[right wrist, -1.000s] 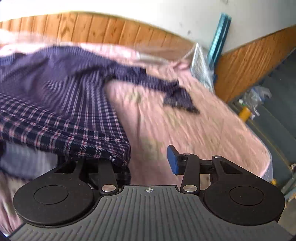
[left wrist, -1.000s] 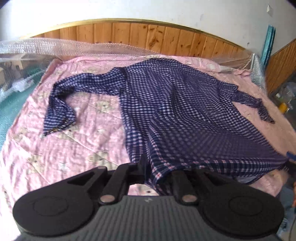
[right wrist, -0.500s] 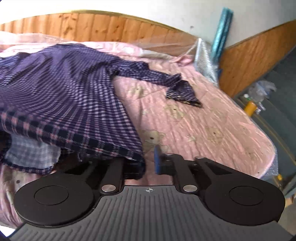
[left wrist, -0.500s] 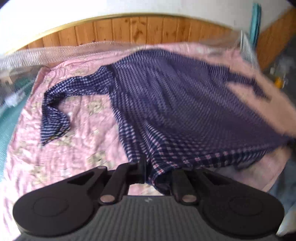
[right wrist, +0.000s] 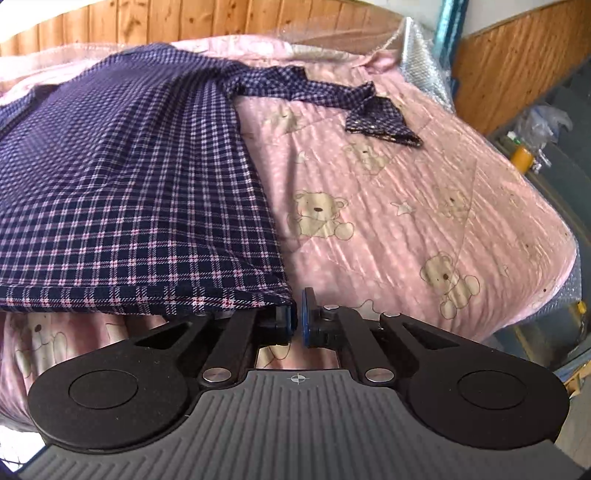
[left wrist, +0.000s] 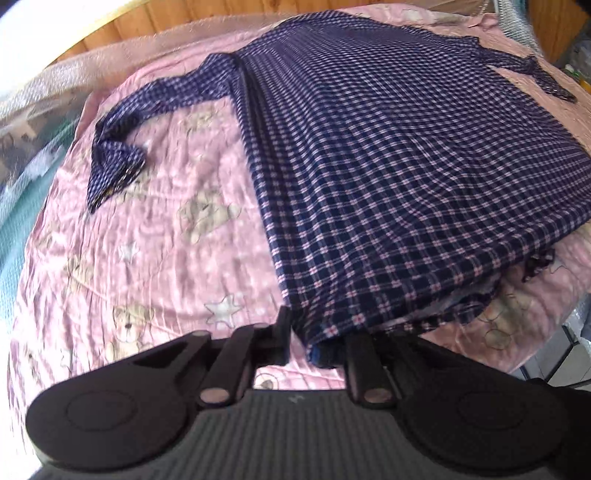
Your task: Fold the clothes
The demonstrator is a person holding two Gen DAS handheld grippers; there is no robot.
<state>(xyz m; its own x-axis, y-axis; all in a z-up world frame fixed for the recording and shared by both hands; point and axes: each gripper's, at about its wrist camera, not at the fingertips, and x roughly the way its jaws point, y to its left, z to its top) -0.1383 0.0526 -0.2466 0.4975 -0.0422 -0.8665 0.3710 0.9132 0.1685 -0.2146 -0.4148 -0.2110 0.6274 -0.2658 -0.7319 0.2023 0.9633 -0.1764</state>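
Left wrist view. A bed (left wrist: 155,229) with a pink quilt printed with bears and stars fills the frame; a wooden headboard (left wrist: 122,44) and pale wall stand at the far edge, and clear plastic wrap (left wrist: 33,110) lies along the left side. No writing can be read. A navy checked shirt (left wrist: 388,177) lies spread over the middle and right of the bed, collar end far, hem near, its left sleeve (left wrist: 122,155) bent outward on the quilt. The left gripper (left wrist: 317,343) sits at the shirt's near left hem corner; its jaws, narrow, have just been opening, with the corner fabric draped between them and over the right one.

Right wrist view. The same quilt runs to the bed's right edge; wood panelling (right wrist: 517,74), a blue upright strip (right wrist: 447,33) and floor clutter lie beyond. The shirt covers the left half, its right sleeve (right wrist: 332,96) stretched across the quilt at the far right. The right gripper (right wrist: 299,317) meets the near right hem corner; its jaws have just been closing and stand nearly together, the hem corner caught at the left blue pad.
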